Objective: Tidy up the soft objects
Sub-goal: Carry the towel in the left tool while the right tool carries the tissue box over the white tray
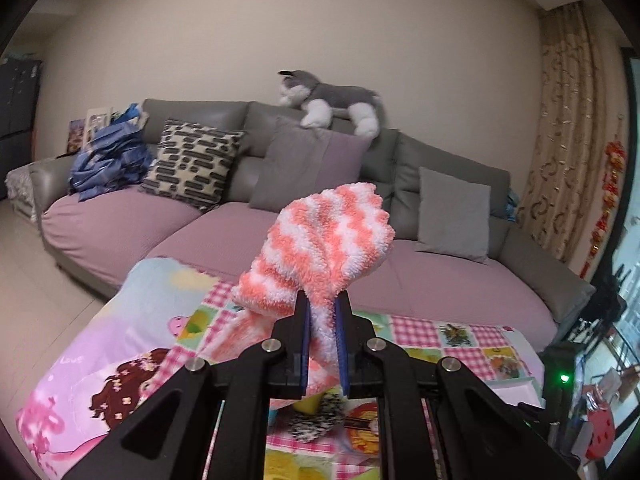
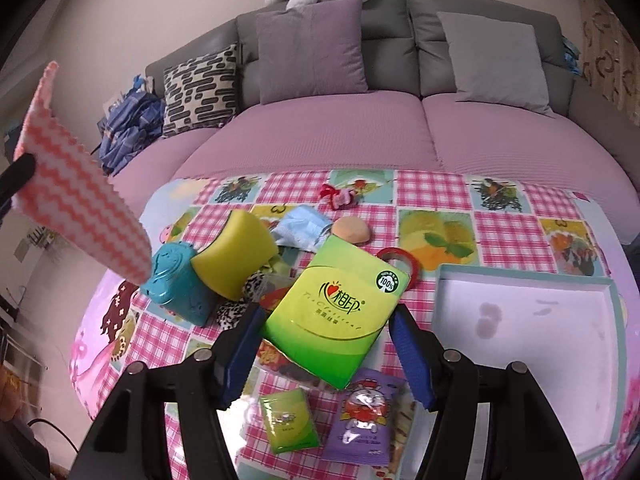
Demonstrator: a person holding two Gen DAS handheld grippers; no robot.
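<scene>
Clutter: yellow sponge (image 2: pixel 234 252), teal toy (image 2: pixel 180 284) and purple packet (image 2: pixel 362 420) crowd the checked cloth (image 2: pixel 432 188).
Tray: white tray (image 2: pixel 528 320) at right.
Left gripper (image 1: pixel 323 308): raised, clamped on the pink-striped sock (image 1: pixel 320 240).
Right gripper (image 2: pixel 326 344): tilted down, jaws pressed on the green tissue pack (image 2: pixel 336 316).

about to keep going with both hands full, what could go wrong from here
1. The left gripper pinches only a narrow bunch of the pink and white cloth; the loose rest could slip out or drag over the sponge.
2. The right gripper holds the green tissue pack by its sides, tilted; it might twist free above the clutter.
</scene>
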